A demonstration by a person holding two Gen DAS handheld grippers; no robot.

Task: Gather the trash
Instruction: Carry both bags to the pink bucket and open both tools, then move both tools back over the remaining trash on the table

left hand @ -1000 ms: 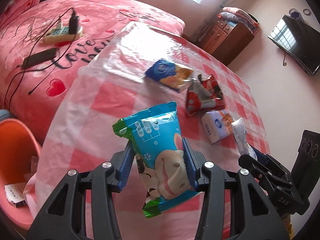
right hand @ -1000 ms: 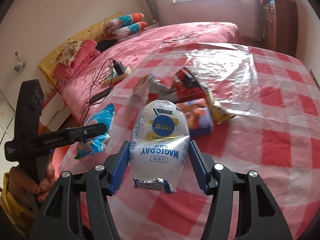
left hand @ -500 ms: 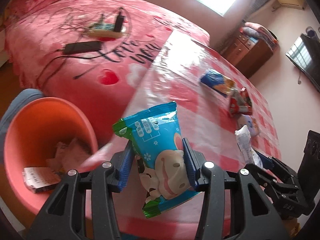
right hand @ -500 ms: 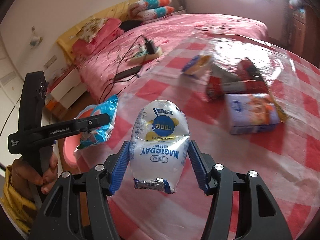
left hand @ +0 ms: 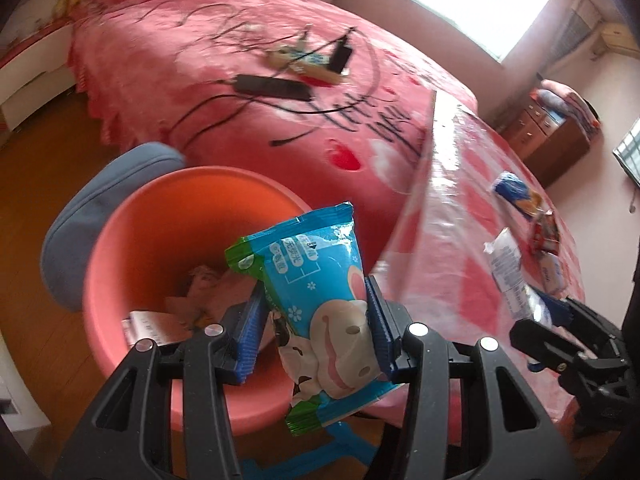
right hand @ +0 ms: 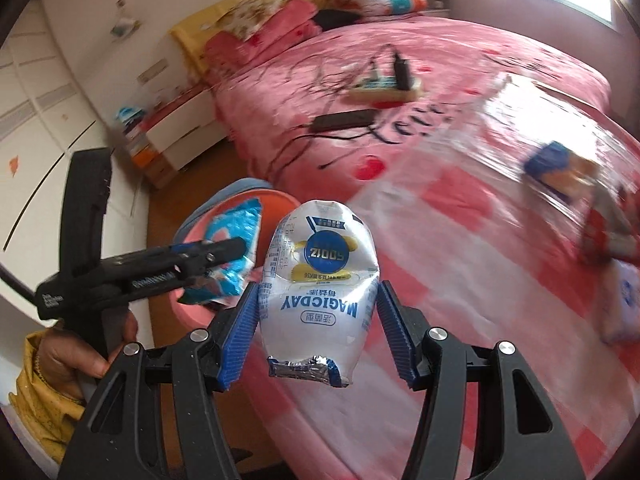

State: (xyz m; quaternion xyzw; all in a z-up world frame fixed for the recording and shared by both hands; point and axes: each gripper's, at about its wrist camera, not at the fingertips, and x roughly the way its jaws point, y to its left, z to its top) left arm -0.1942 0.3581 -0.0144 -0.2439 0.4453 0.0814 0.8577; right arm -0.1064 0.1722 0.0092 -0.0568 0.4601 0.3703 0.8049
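My left gripper [left hand: 312, 320] is shut on a blue snack bag with a cartoon cow [left hand: 320, 292], held over the mouth of the orange bin [left hand: 168, 208] on the floor beside the table. Paper scraps lie at the bin's bottom. My right gripper [right hand: 316, 320] is shut on a white MAGICDAY packet [right hand: 320, 280], above the edge of the pink checked tablecloth [right hand: 460, 240]. In the right wrist view the left gripper [right hand: 236, 246] with its blue bag [right hand: 236, 248] hangs over the bin [right hand: 256, 196]. More wrappers [left hand: 516, 192] lie further along the table.
A pink bed [left hand: 240, 92] with a power strip [left hand: 308, 64], a phone [left hand: 276, 86] and cables stands behind the bin. A grey-blue cushion [left hand: 88, 216] sits beside the bin. A wooden dresser [left hand: 552, 136] stands at the far wall. A person's hand in a yellow sleeve [right hand: 72, 356] holds the left gripper.
Both grippers have swung left from over the table toward its edge, still gripping their packets. The left one now hangs over the orange bin, which has come into full view.
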